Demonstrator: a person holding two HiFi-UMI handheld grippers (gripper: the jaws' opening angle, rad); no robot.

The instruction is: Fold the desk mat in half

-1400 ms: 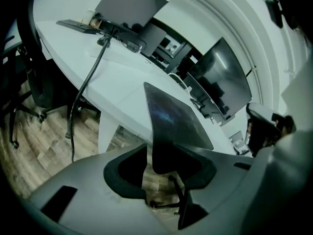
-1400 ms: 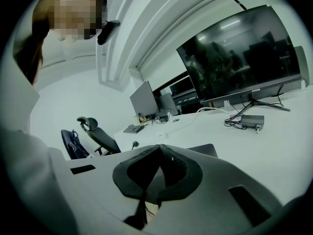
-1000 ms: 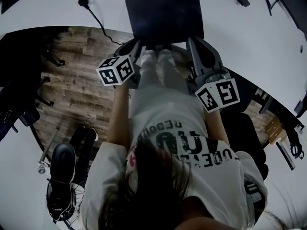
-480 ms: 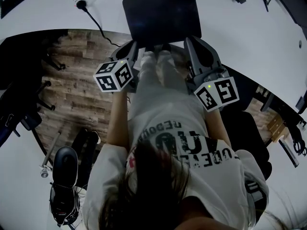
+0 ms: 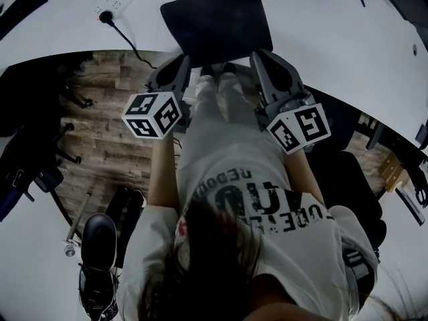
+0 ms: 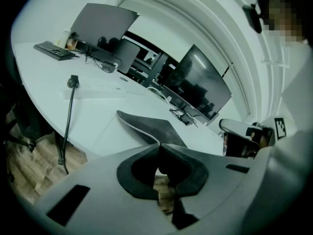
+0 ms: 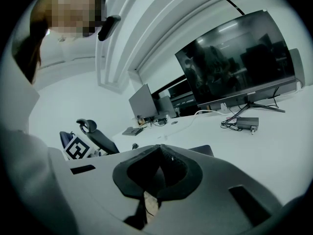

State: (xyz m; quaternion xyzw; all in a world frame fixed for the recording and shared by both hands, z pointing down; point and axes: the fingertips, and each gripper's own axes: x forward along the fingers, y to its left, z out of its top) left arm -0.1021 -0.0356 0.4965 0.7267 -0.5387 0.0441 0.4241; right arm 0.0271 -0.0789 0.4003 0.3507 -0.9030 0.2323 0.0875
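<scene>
Left gripper (image 5: 185,59): fingers pressed together on near left corner of black desk mat (image 5: 217,19), edge there curling up. Mat lies across white counter (image 5: 328,39), near edge at counter's rim. Right gripper (image 5: 256,54): fingers clamped on near right corner.

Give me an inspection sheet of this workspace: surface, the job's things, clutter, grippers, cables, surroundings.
Surface: white desk with a curved front edge.
Job's things: dark desk mat, not yet folded; its near edge is lifted at the left corner.
Clutter: power strip, keyboard, large monitor.
Grippers: left gripper and right gripper, fingers shut on the mat's near edge, one toward each corner.
Cables: black cable plugged into the power strip, hanging over the desk edge.
Surroundings: wood floor, office chair.
</scene>
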